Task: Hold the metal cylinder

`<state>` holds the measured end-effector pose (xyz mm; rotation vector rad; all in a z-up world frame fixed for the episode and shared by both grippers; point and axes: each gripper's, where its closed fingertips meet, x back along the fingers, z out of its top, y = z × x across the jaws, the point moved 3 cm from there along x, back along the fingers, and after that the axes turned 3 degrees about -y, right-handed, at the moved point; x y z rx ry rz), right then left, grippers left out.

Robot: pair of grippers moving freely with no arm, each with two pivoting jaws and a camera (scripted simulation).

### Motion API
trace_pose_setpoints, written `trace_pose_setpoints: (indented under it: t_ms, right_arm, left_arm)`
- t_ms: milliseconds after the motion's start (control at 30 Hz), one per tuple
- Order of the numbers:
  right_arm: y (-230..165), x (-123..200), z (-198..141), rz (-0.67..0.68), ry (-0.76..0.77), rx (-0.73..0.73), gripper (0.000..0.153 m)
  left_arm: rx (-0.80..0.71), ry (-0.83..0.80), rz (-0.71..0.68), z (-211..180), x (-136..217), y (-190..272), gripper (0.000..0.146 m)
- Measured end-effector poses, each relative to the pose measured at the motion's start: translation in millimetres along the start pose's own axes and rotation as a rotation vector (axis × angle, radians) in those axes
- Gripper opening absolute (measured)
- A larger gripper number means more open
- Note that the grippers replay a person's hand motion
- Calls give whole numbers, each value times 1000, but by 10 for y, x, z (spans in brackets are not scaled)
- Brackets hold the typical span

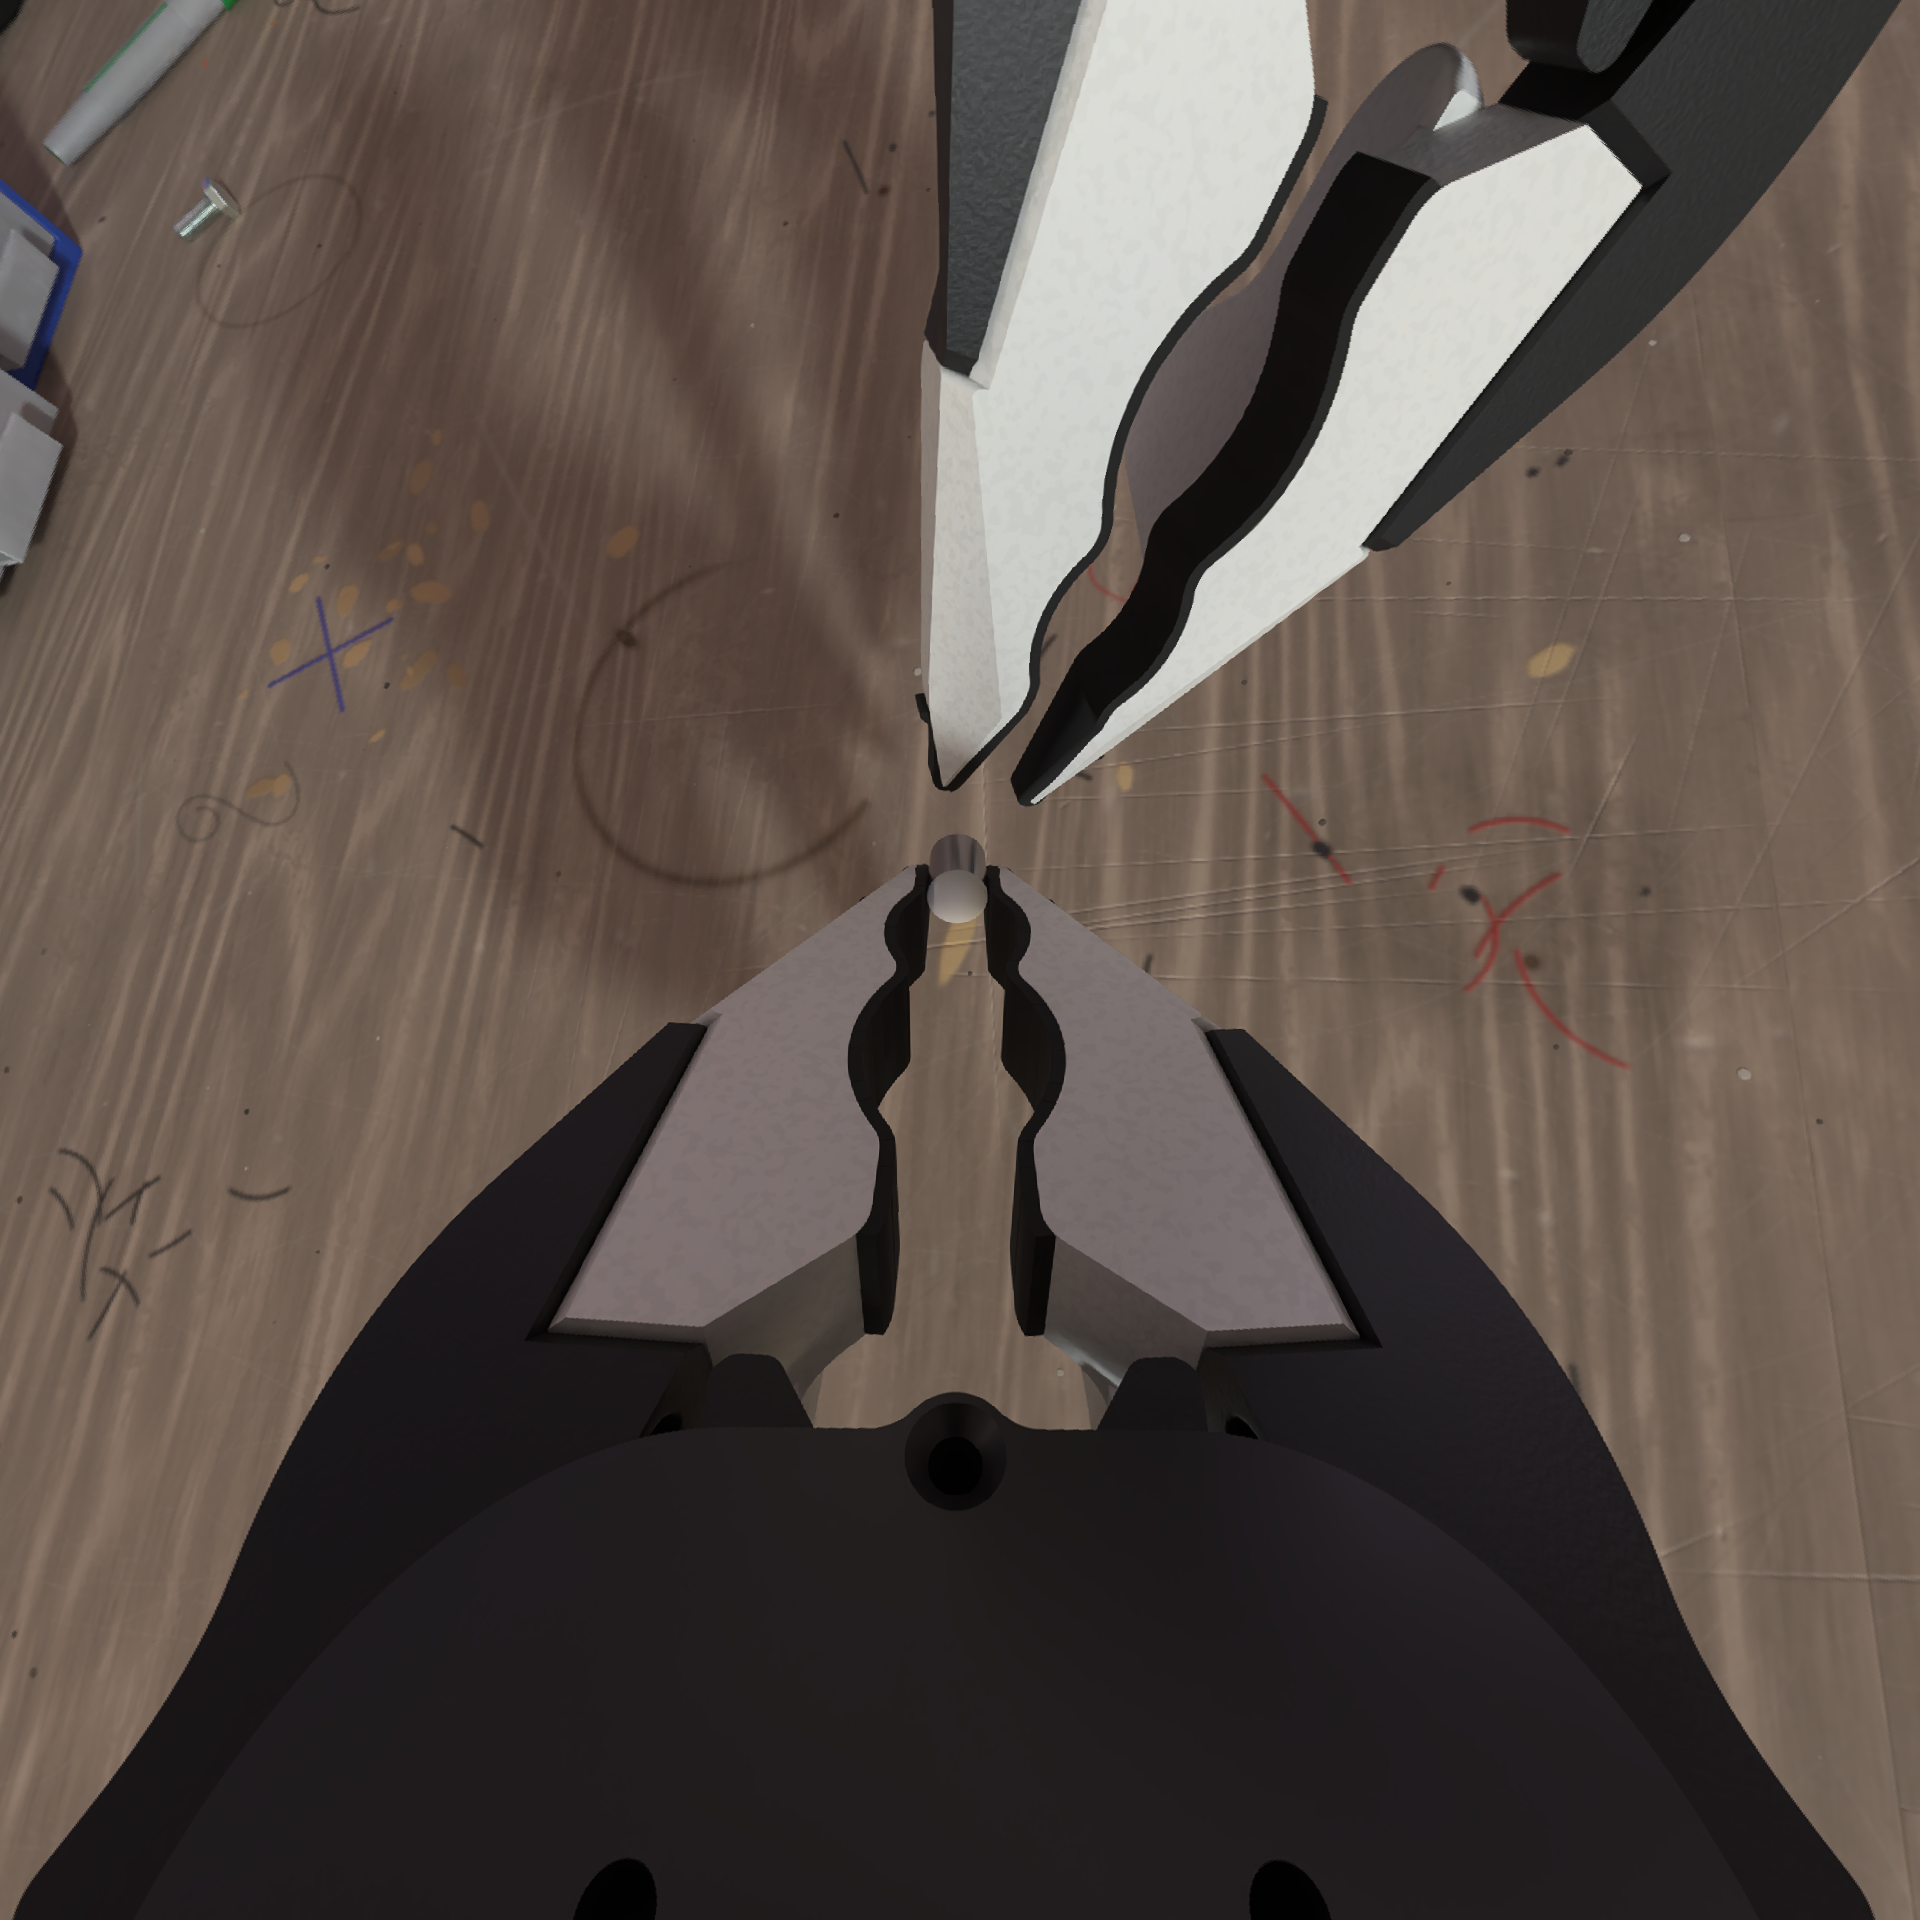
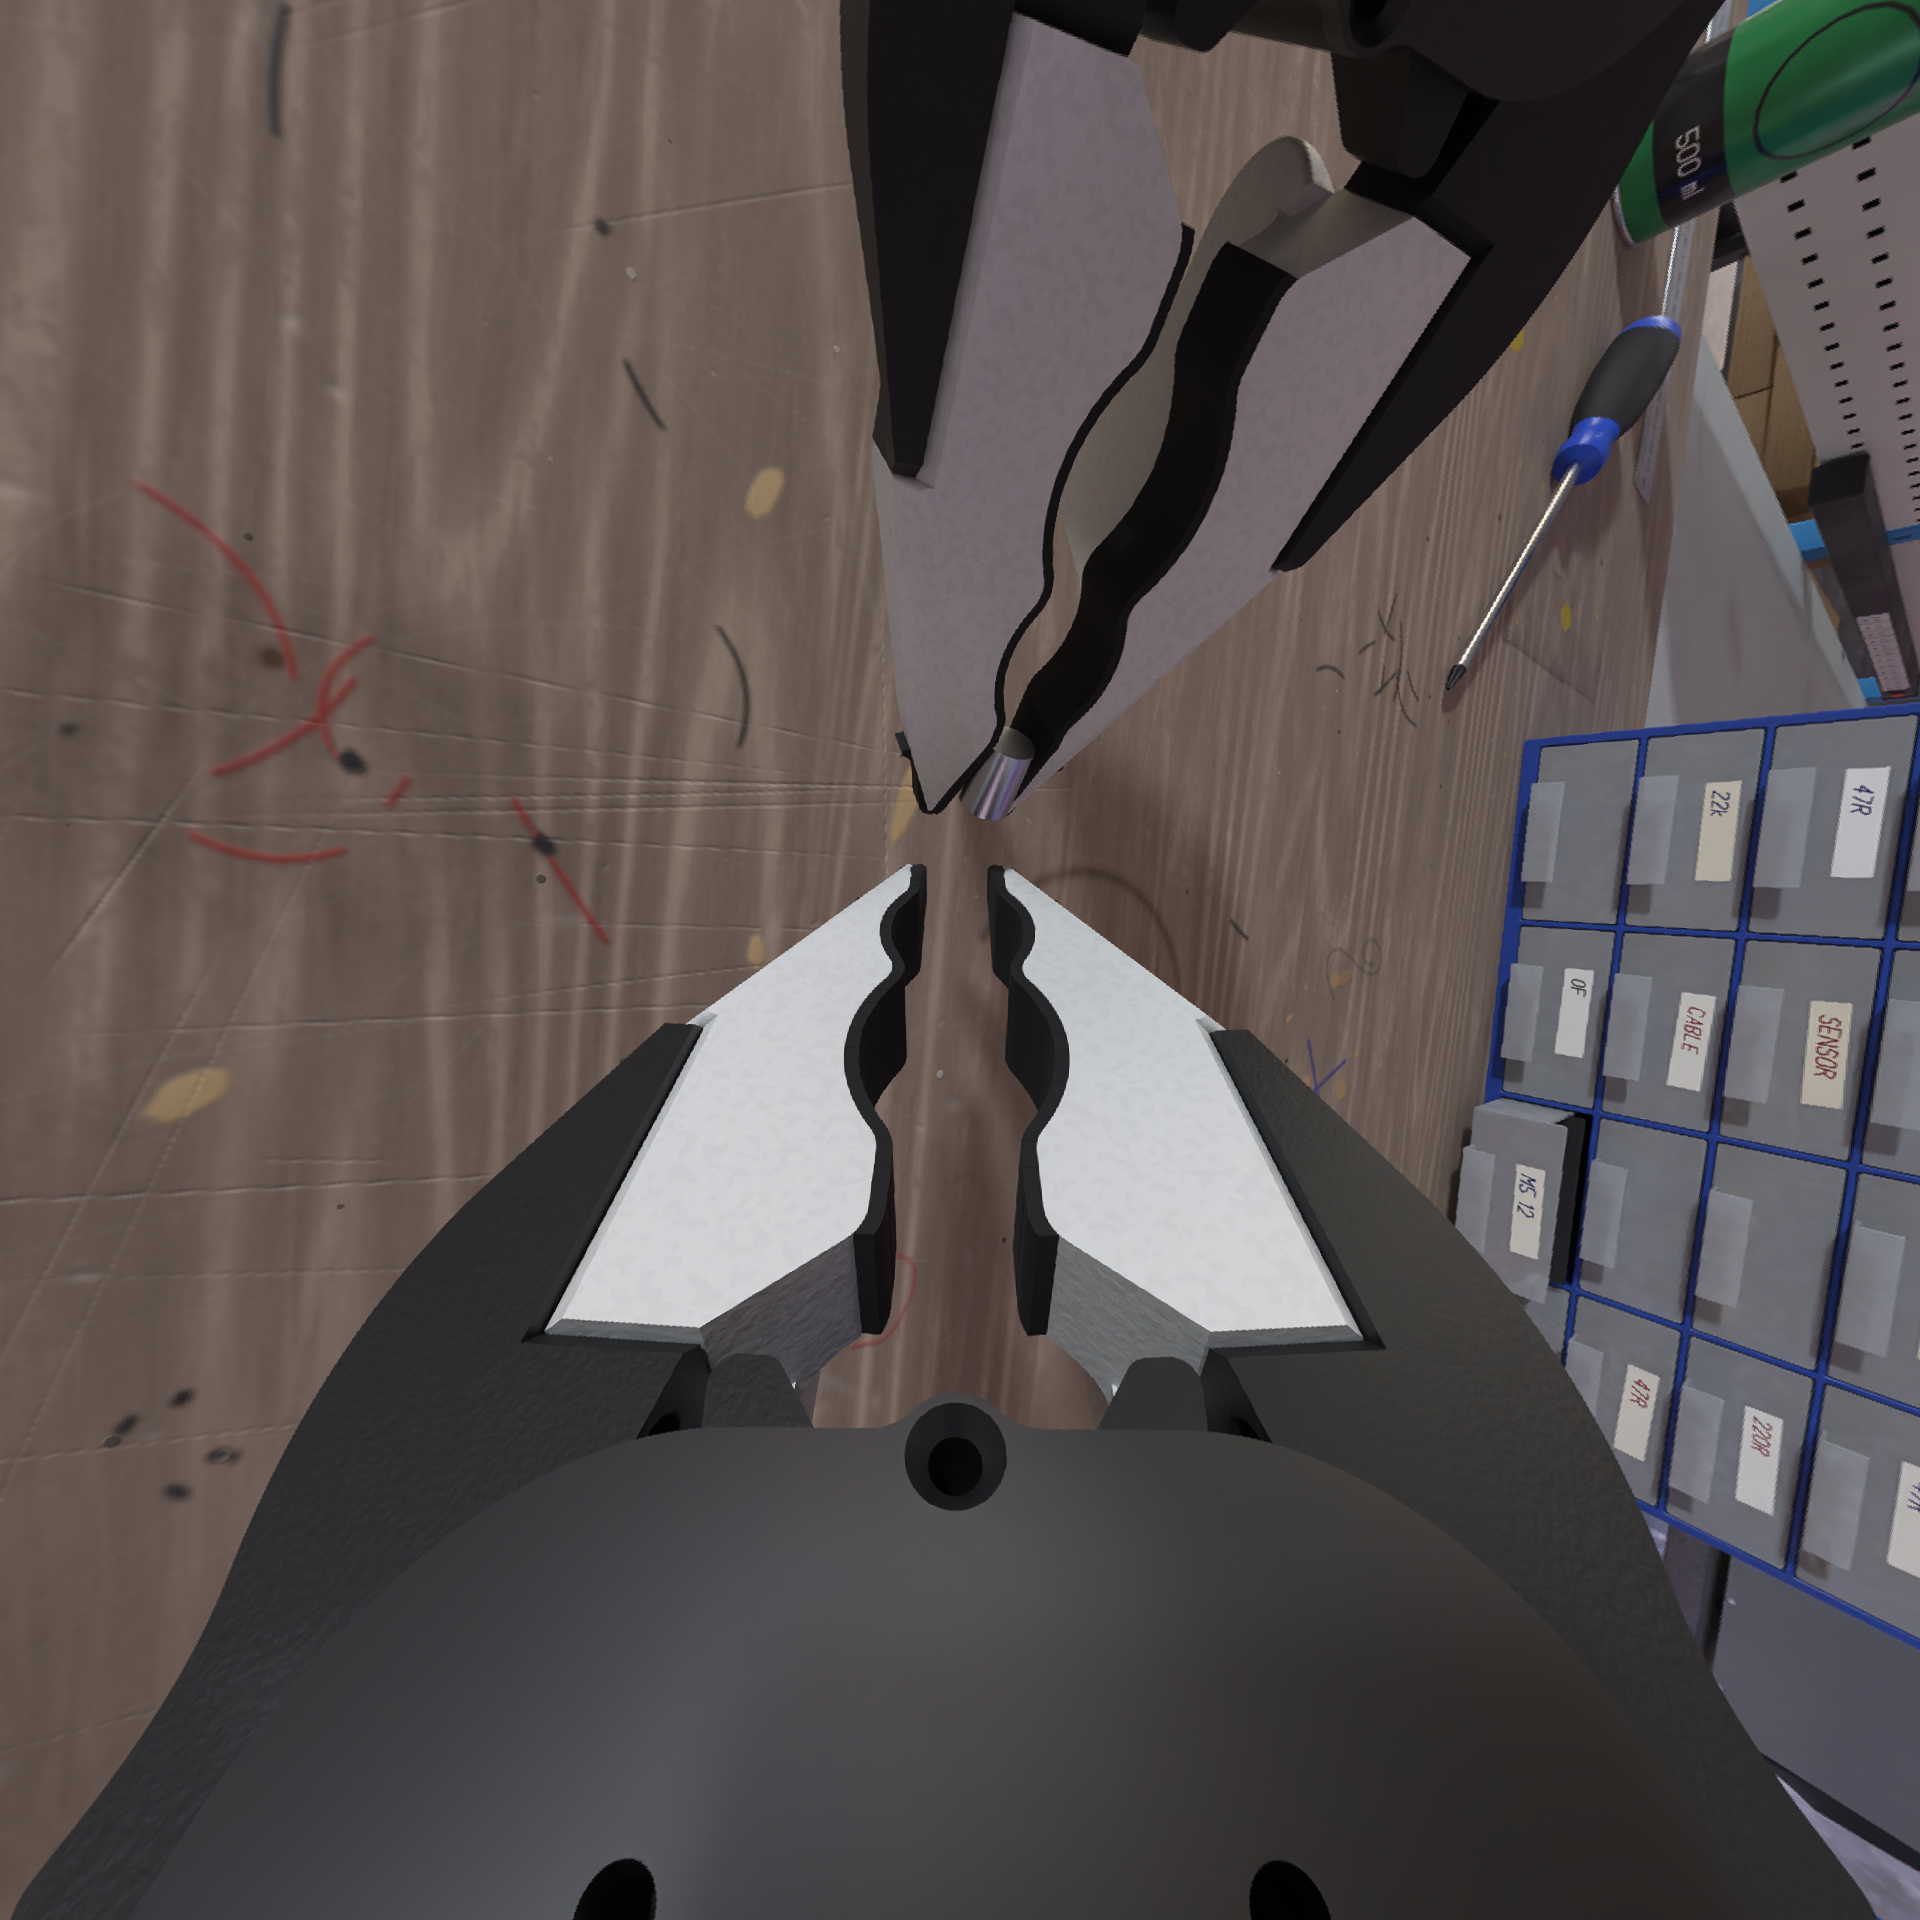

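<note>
Left gripper (image 1: 955,883) pinches the metal cylinder (image 1: 955,891) at its very fingertips; the hold looks made.

Its jaws are closed on the small cylinder, end-on in its own view and clear of the scuffed wooden bench (image 1: 520,416). The right gripper (image 2: 953,878) sits tip to tip just opposite, jaws slightly parted and empty, close to the cylinder but not touching. What remains, I judge, is simply keeping the grip steady. A screwdriver (image 2: 1558,499) and blue parts organiser (image 2: 1621,935) lie off to the side.
</note>
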<state>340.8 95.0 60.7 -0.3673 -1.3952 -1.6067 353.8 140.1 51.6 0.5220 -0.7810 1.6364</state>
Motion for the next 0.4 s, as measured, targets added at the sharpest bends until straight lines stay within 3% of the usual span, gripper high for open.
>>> trace_pose_setpoints:
  t_ms: [400]
  right_arm:
    - [-1,-9,35,-51,-55,8,8]
  left_arm:
    - [5,-3,-8,3,2,6,10]
